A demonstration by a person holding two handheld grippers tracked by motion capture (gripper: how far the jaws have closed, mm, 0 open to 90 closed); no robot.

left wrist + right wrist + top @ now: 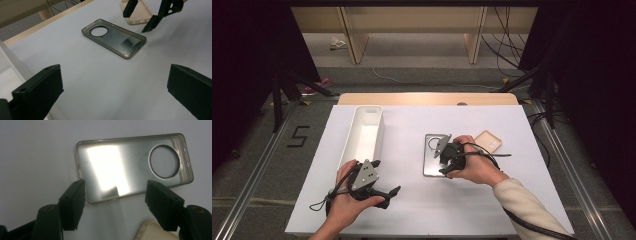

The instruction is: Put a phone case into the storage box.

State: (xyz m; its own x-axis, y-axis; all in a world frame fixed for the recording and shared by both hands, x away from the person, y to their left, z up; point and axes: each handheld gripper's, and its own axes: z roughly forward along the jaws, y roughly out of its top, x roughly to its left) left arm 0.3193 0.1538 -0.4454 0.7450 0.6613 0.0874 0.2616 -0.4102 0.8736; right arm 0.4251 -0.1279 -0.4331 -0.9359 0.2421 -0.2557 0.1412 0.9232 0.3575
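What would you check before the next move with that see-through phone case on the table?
1. Clear phone case lying flat on the table, inner side up: ok.
2. Right hand-held gripper open above the case, nothing between its jaws: ok.
3. Left hand-held gripper open and empty, well apart from the case: ok.
4. Beige case lies close beside the clear one, not touching it in the high view: ok, though it may crowd the right gripper.
5. White bin upright at the left; whether anything lies in its near end: cannot tell.
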